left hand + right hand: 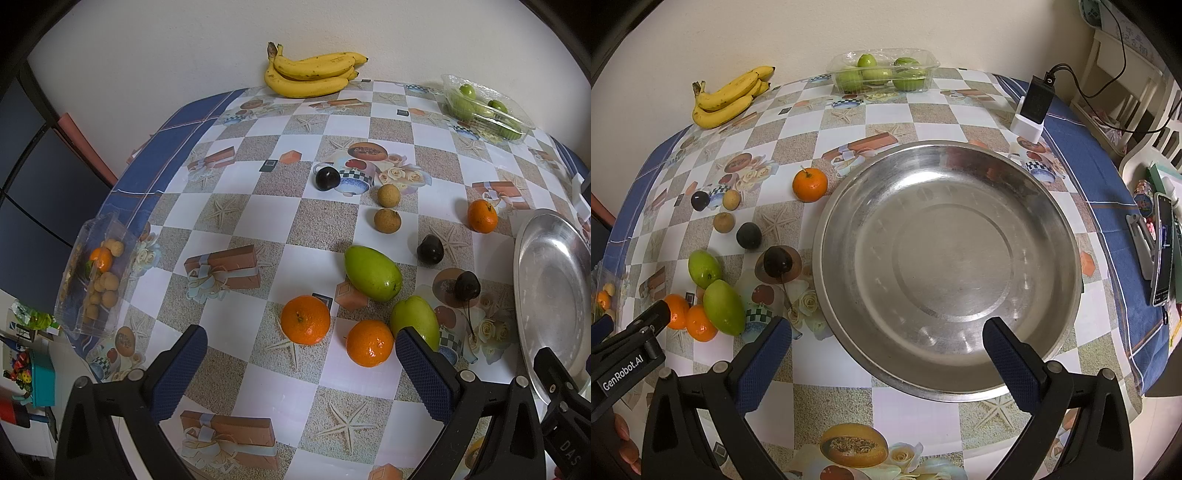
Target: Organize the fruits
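Loose fruit lies on the checkered tablecloth: three oranges (305, 319) (369, 342) (482, 216), two green mangoes (373, 273) (415, 320), dark plums (327, 178) (430, 249), a cherry (467, 285) and two brown longans (388, 195) (386, 220). A big steel plate (945, 266) stands empty at the right. My left gripper (301, 352) is open and empty, just in front of the near oranges. My right gripper (886, 343) is open and empty over the plate's near rim. Its tip shows in the left wrist view (554, 369).
A banana bunch (310, 75) lies at the back by the wall. A clear box of green fruit (882, 74) stands at the back. Another clear box of longans and an orange (94, 273) sits at the left table edge. A charger on a white stand (1032, 110) and a phone (1161, 251) are at the right.
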Tool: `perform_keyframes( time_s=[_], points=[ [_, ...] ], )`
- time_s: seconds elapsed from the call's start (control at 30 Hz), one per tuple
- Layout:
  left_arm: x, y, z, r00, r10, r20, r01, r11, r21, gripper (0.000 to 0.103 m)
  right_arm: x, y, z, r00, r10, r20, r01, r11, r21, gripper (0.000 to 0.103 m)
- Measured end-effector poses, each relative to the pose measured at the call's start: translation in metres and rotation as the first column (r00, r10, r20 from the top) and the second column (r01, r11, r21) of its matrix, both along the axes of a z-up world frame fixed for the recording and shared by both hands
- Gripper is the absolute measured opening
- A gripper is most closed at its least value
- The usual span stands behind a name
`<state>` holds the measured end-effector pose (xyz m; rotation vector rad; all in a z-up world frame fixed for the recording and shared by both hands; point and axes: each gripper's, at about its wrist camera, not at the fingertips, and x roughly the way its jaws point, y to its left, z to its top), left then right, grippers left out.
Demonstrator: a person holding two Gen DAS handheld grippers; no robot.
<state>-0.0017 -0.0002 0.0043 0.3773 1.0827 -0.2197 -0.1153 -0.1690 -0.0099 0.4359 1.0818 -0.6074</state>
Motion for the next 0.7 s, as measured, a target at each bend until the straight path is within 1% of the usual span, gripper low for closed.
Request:
perform_keyframes(
  time_s=[0.37,0.43,0.53,0.6,0.7],
  points=[
    [0.001,0.0,0.0,1.0,0.002,0.0,-0.002,1.0,-0.003,0.103,0.002,0.0,0.0,1.0,0.001,-0.001,-0.001,1.0,0.0,0.103],
    [0.002,0.004,0.002,1.0,0.023,0.005,-0.023,0.999,-0.023,0.103,0.003,0.002,0.002,1.0,0.011,0.014,-0.01,1.0,-0.003,0.103],
    [0.007,0.014,0.007,0.997,0.074,0.022,-0.073,0.995,-0.068,0.103,0.007,0.007,0.01,0.997,0.044,0.071,-0.045,0.999,0.002,0.103],
    [0.01,0.022,0.009,0.995,0.096,0.019,-0.093,0.989,-0.112,0.103,0.01,0.011,0.013,0.99,0.076,0.121,-0.081,0.996,0.033,0.103],
    [0.017,0.03,0.009,0.994,0.113,-0.004,-0.112,0.981,-0.157,0.103,0.021,0.019,0.012,0.979,0.129,0.157,-0.141,0.988,0.069,0.103]
  ],
)
